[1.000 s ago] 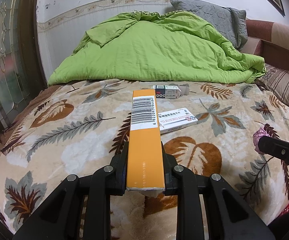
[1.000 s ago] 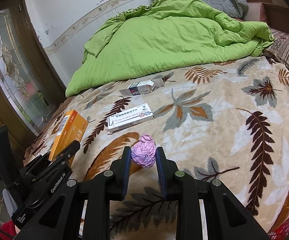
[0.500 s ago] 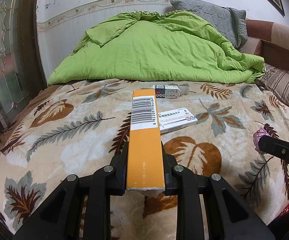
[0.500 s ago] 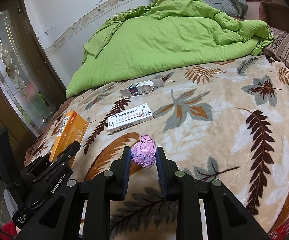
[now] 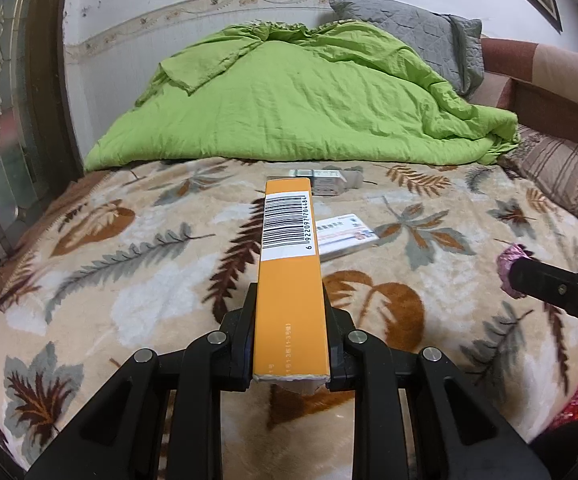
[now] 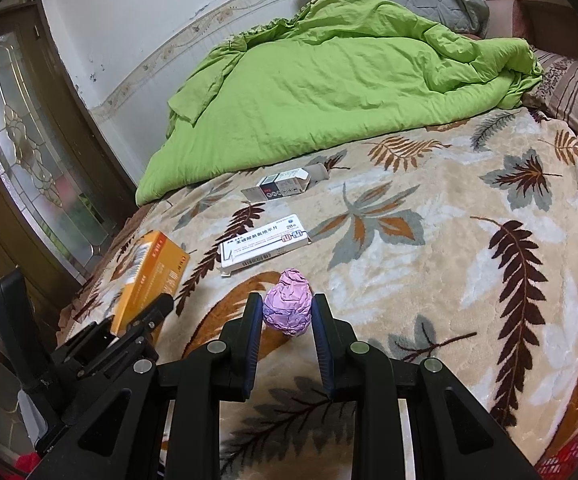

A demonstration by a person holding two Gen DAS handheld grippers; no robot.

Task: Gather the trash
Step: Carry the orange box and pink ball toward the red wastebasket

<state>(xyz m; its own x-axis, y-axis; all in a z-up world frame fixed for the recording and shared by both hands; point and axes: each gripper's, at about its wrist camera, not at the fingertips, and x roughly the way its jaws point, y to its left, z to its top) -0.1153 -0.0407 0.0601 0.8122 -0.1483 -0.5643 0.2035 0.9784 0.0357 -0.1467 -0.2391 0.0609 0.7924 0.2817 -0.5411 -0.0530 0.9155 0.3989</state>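
L tool (image 5: 289,320) grips orange box (image 5: 291,280); R tool (image 6: 285,320) seemingly pinches pink wad (image 6: 287,303).

- Orange box (image 5: 291,280): white panel with a black barcode.
- Crumpled wrapper (image 6: 287,308): shiny pink-purple.
- Flat carton (image 6: 265,246): white with dark print, small blue and red marks.
- Bed blanket (image 6: 449,264): cream, with brown, rust and grey leaves.
- Quilt (image 5: 289,108): lime green.
- Pillow (image 5: 409,28): grey, quilted.
- Claws (image 6: 285,340): black.

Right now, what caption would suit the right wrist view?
Right gripper pinches a pink foil ball above the leaf-print blanket, two boxes beyond.
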